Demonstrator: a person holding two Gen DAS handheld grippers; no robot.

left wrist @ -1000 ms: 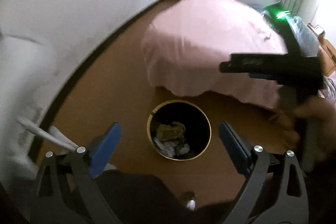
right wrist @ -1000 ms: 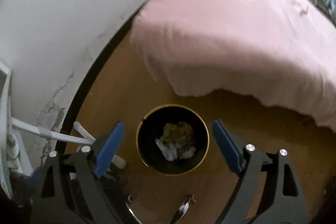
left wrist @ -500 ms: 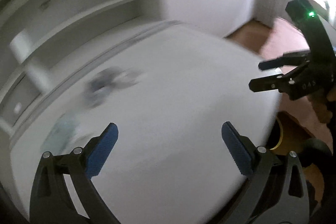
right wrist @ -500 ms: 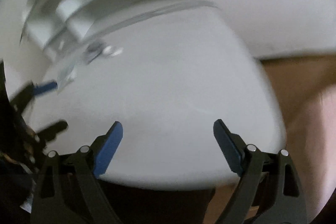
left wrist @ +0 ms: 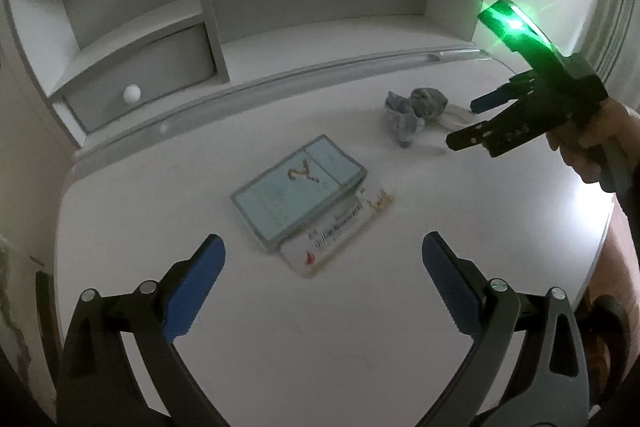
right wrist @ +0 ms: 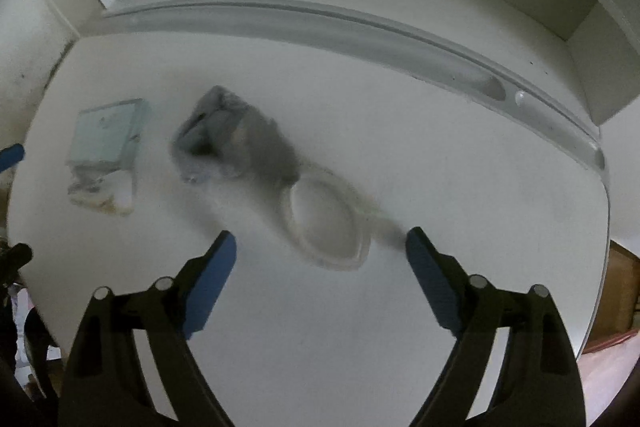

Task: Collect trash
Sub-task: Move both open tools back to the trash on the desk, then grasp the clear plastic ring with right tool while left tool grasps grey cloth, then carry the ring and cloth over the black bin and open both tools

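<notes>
the crumpled grey wad (right wrist: 236, 143) and white dish (right wrist: 326, 221) lie just ahead of the right gripper (right wrist: 320, 247), long axis slanting up-left. its empty jaws are closing. the left gripper (left wrist: 322, 261), open and empty, is farther off, over the books (left wrist: 298, 193).

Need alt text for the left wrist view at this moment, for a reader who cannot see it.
A white desk holds a pale blue book lying on a card, with crumpled grey trash farther back. The left gripper is open above the desk; the right gripper, closing with nothing between its fingers, reaches toward the trash.
</notes>
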